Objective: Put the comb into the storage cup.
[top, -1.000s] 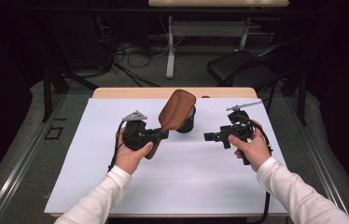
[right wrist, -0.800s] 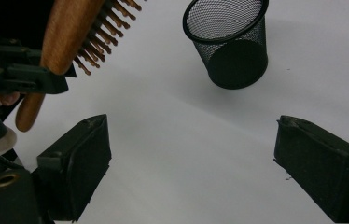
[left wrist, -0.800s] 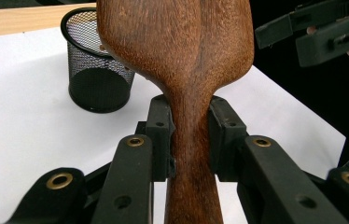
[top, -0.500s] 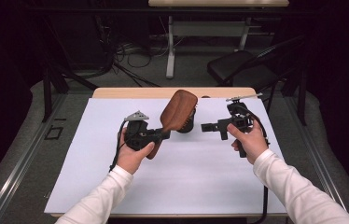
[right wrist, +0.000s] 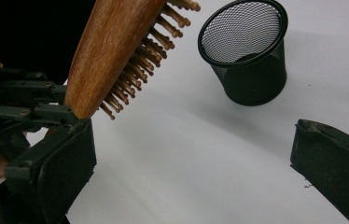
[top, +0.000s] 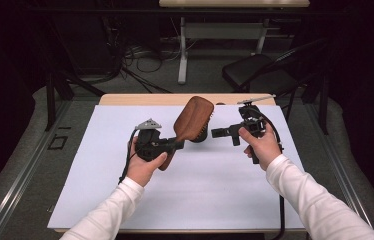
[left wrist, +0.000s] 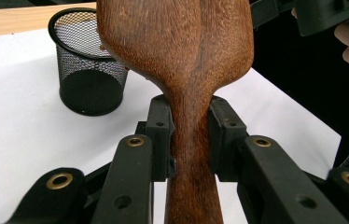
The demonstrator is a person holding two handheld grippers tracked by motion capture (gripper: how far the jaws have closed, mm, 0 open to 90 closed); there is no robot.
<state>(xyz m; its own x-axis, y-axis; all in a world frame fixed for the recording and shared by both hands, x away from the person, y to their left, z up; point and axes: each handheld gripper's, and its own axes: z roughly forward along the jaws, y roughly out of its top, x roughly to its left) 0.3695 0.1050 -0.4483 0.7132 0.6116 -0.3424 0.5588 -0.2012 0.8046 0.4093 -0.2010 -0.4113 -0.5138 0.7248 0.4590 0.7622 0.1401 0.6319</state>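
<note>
A wooden hairbrush (top: 193, 119) is raised above the white sheet, head tilted up and away from me. My left gripper (top: 177, 145) is shut on its handle; the left gripper view shows both pads clamped on the narrow neck of the brush (left wrist: 191, 70). My right gripper (top: 220, 133) hovers just right of the brush head, pointing left at it, open and empty. In the right gripper view, its wide-apart jaws frame the brush's wooden bristles (right wrist: 140, 60) and a black mesh cup (right wrist: 247, 51). The cup (left wrist: 88, 65) stands upright on the sheet, beyond the brush.
A white sheet (top: 100, 175) covers most of the wooden table (top: 125, 99). Beyond the table's far edge are a dark chair (top: 255, 75), a desk frame (top: 182, 55) and floor cables. Bare sheet lies in front of both hands.
My right gripper has moved left and slightly away from me, closing in on the brush head. The left gripper and brush have hardly shifted.
</note>
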